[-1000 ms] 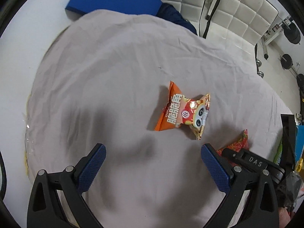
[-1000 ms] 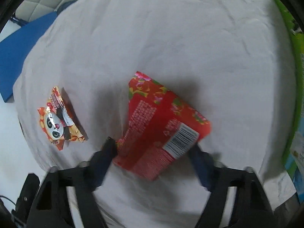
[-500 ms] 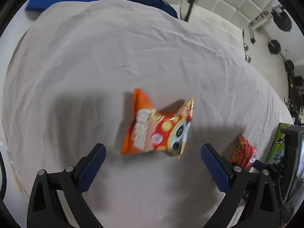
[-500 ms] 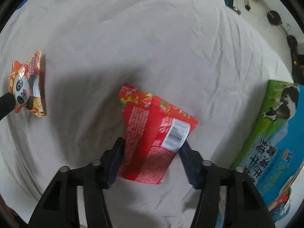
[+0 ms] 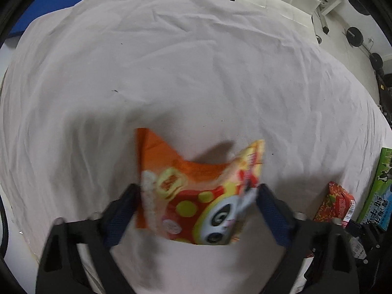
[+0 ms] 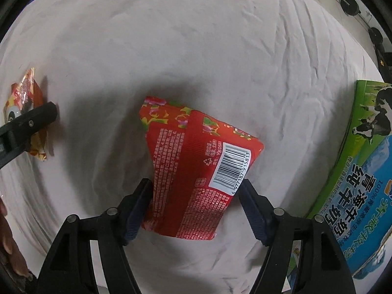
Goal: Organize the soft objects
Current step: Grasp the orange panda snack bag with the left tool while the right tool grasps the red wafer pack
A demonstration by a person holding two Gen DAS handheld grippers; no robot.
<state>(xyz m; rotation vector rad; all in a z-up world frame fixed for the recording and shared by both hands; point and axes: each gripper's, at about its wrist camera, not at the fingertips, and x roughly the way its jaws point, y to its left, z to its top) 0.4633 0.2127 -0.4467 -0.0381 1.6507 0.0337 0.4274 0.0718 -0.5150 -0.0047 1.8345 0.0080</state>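
An orange snack bag with a panda face [image 5: 196, 191] lies on the white sheet [image 5: 186, 78]. My left gripper [image 5: 197, 208] straddles it, fingers touching both of its sides, image blurred. The bag also shows at the left of the right wrist view [image 6: 27, 103], partly behind the left gripper's finger [image 6: 29, 122]. A red snack bag with a barcode [image 6: 193, 171] sits between the fingers of my right gripper [image 6: 196, 203], which is shut on it. The red bag also shows in the left wrist view [image 5: 335, 203].
A green and blue milk carton box [image 6: 362, 171] stands at the right edge of the sheet, also seen in the left wrist view [image 5: 377, 191]. A blue mat [image 5: 49, 7] lies beyond the sheet's far left. Weights and a white padded wall are at the back right.
My left gripper has moved forward over the orange bag and narrowed onto it. My right gripper has closed further on the red bag and swung right toward the carton box.
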